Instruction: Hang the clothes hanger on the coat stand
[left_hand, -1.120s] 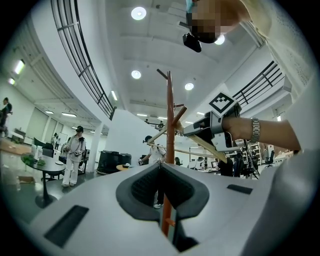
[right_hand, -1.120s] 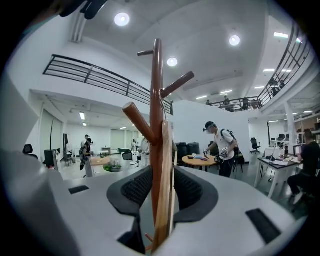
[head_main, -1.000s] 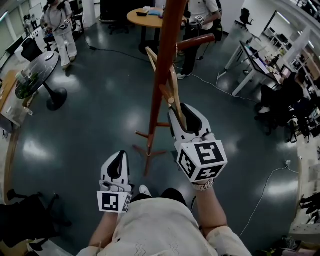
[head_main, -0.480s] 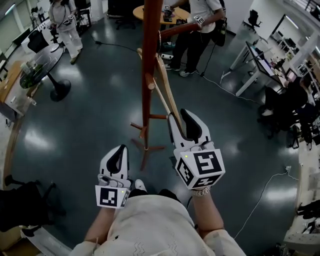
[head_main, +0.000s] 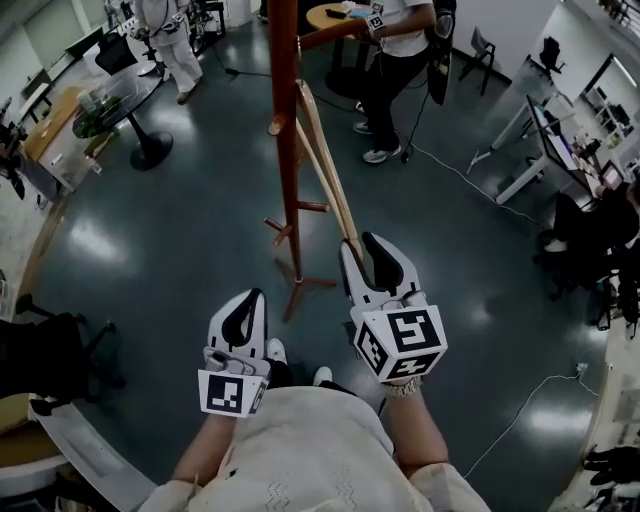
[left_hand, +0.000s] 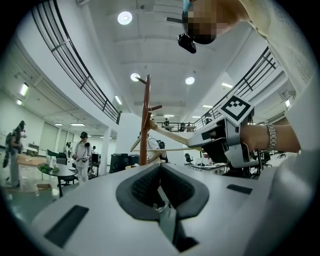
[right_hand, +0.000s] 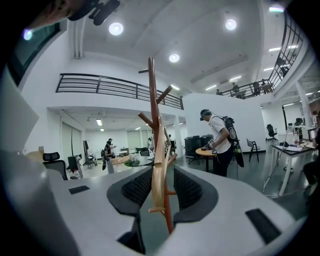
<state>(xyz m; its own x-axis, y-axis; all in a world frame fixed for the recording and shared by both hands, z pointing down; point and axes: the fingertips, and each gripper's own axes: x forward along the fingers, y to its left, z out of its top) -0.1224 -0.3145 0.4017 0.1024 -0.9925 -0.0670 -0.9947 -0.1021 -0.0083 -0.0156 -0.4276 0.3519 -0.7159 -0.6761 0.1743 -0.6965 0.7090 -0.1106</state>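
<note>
Hanger (right_hand: 159, 170) sits clamped in the right gripper (head_main: 362, 246), its far end seemingly against the coat stand (head_main: 285, 150); the left gripper (head_main: 244, 305) is closed, empty, low beside it.

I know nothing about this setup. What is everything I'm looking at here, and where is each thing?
coat stand: one, reddish-brown wood, upright on the dark floor ahead
clothes hanger: one, pale wood, slanting up close beside the stand's pole
dark round table: one, blackish, far left
tan round table: one, far end behind the stand
person in white: one, far left
person in white top: one, dark trousers, by the tan table
cable: one, white, floor at lower right
left gripper: one, white, shut, empty
right gripper: one, white, shut on the hanger's lower end
</note>
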